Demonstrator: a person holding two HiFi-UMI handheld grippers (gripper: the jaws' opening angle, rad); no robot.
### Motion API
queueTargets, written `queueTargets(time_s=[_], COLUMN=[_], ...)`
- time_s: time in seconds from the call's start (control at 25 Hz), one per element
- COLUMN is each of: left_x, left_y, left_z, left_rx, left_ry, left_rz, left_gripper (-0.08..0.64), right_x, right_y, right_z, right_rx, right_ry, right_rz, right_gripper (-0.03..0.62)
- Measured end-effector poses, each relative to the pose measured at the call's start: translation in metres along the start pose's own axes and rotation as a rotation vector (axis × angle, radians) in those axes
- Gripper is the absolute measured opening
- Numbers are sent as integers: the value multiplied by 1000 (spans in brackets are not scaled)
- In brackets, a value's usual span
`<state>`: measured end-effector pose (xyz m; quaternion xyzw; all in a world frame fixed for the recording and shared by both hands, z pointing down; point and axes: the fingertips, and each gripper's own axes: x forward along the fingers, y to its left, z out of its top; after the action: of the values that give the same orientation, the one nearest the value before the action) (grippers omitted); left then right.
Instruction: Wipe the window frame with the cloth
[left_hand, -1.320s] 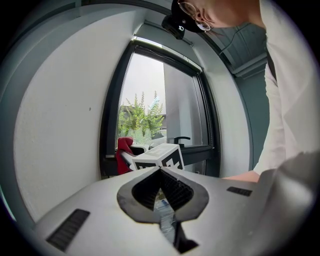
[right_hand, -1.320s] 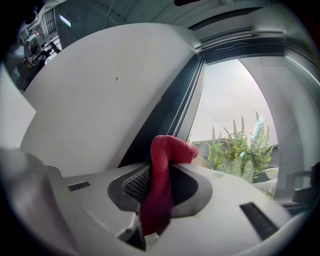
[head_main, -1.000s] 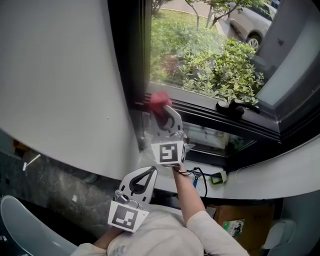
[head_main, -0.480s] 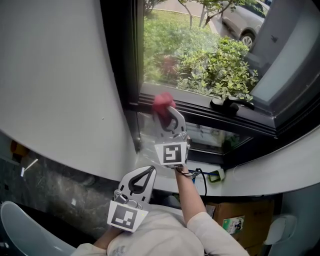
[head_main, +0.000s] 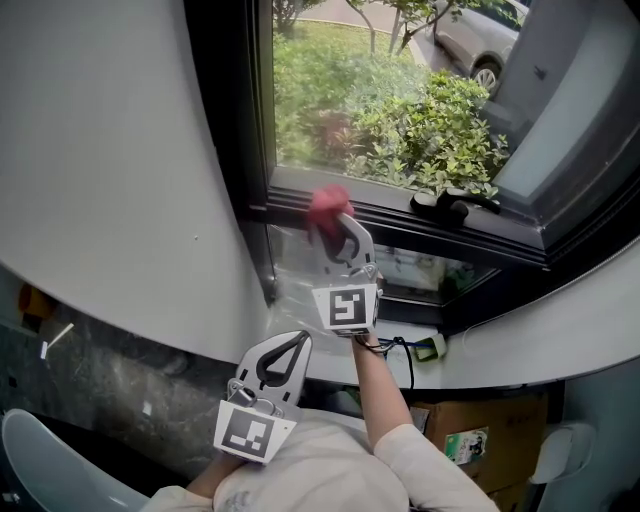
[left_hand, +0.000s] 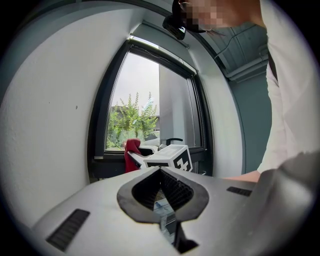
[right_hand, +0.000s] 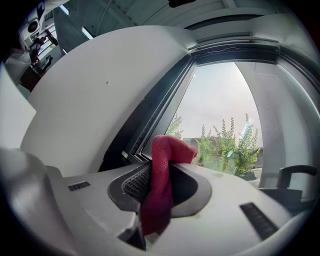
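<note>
1. Left claw (head_main: 291, 349): closed, empty, parked low by my body since wiping needs one claw.
2. Cloth (head_main: 328, 203): clamped in my right claw (head_main: 339, 228), bunched end forward as the wiping pad.
3. Frame (head_main: 480, 238): cloth sits at its bottom rail, left end.

Red cloth (right_hand: 159, 192) clamped in jaws, dark window frame (right_hand: 150, 117) beyond
</note>
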<state>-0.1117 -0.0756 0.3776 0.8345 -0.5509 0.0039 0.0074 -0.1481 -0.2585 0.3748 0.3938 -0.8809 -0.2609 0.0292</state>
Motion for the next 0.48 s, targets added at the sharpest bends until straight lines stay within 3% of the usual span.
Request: queueTargets(time_s=[0.48], left_x=[18], left_y=[-20], left_z=[1], left_rx=[-17], left_ry=[7], left_rz=[-16], left_gripper=[8], right_x=[-20], right_y=[-22], right_z=[-11], right_rx=[24], right_ry=[52], right_rz=[-12], right_gripper=[95])
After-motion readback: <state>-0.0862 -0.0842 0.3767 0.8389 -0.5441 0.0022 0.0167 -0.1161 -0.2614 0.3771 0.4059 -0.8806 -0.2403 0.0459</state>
